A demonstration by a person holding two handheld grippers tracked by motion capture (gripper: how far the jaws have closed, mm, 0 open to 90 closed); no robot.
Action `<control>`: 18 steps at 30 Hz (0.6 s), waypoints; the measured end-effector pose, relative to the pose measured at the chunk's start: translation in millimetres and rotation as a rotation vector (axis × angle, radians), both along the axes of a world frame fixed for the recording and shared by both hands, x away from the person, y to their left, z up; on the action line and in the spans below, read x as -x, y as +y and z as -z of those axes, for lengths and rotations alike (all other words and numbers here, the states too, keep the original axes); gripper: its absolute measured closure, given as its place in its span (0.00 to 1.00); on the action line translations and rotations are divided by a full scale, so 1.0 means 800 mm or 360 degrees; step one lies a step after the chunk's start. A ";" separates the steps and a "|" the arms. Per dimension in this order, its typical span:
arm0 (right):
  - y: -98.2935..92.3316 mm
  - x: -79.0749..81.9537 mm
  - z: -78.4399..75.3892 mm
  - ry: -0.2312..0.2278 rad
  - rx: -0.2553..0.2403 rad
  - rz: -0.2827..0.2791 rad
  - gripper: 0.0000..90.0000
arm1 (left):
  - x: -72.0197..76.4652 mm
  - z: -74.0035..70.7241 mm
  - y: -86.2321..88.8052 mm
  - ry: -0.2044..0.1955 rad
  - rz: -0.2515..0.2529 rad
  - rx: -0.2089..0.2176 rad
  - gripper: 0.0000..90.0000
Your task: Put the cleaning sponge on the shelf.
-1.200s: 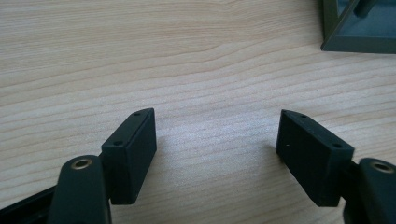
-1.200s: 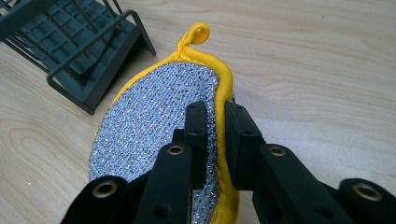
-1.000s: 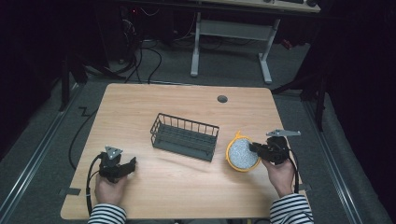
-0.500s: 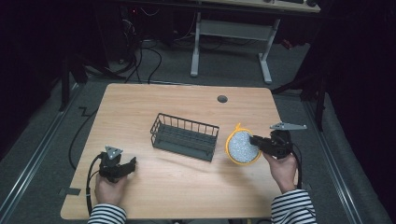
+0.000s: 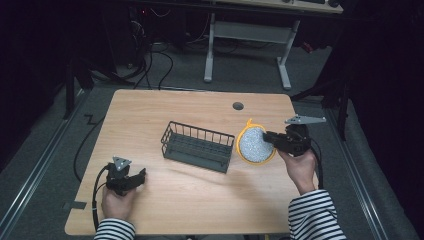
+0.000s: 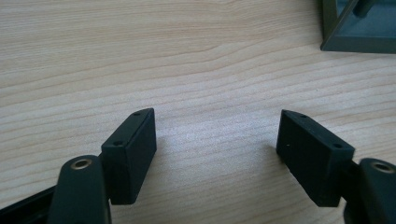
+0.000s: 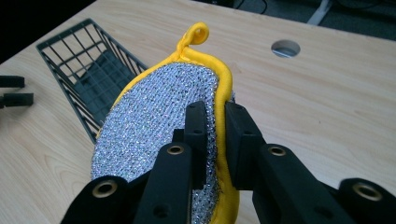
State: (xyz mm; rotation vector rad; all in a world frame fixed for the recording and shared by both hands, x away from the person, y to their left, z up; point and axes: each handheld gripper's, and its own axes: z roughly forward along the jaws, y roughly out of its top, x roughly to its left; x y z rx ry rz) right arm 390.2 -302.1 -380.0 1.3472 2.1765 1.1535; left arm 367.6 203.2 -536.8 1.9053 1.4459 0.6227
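Your right gripper (image 5: 270, 138) is clamped on the edge of a round scouring pad (image 5: 254, 144), silver mesh with a yellow rim and a small yellow hanging loop, and you have carried it up and toward the far side of the table since a second ago: back then the pad sat lower, near the front right of the wire basket (image 5: 198, 146), and now it hangs just beside the basket's right end, its loop pointing up and away from you. In the right gripper view the two jaws pinch the pad's yellow border (image 7: 224, 107) between them, the silver face (image 7: 159, 116) turned toward the basket (image 7: 91, 65), the pad tilted on edge rather than lying flat; whether it still touches the tabletop I cannot tell from these angles, though it looks lifted clear. Your right hand (image 5: 299, 165) has moved with it, the grey plate on top of the gripper now swung out to the right. Your left gripper (image 5: 131, 179) has not shifted: it rests near the front left corner of the wooden table (image 5: 150, 110), well apart from the basket, its jaws spread wide with only bare wood grain (image 6: 215, 135) between them and a corner of the basket (image 6: 359, 28) at the upper right of its view.
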 end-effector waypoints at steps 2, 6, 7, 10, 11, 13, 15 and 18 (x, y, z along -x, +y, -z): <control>0.004 -0.004 -0.007 -0.0013 -0.0001 -0.0013 0.89 | 0.000 0.000 0.000 0.0001 0.0002 -0.0001 0.32; 0.011 -0.009 -0.015 -0.0035 -0.0022 -0.0028 0.89 | 0.000 0.000 0.000 0.0001 0.0002 0.0000 0.32; 0.016 -0.013 -0.019 -0.0052 -0.0027 -0.0037 0.89 | 0.000 0.000 0.000 0.0000 0.0000 0.0001 0.32; 0.022 -0.018 -0.021 -0.0067 -0.0040 -0.0036 0.89 | 0.000 0.000 0.000 0.0001 0.0001 0.0000 0.33; 0.024 -0.020 -0.022 -0.0065 -0.0050 -0.0034 0.89 | 0.000 0.000 0.000 0.0000 0.0001 0.0000 0.33; 0.034 -0.031 -0.021 -0.0063 -0.0029 -0.0033 0.89 | 0.000 0.000 0.000 0.0000 0.0001 0.0001 0.33; 0.040 -0.036 -0.020 -0.0063 -0.0018 -0.0033 0.89 | 0.000 0.000 0.000 0.0000 0.0002 0.0001 0.33; 0.047 -0.041 -0.017 -0.0060 -0.0028 -0.0031 0.89 | 0.000 0.000 0.000 0.0000 0.0004 0.0001 0.33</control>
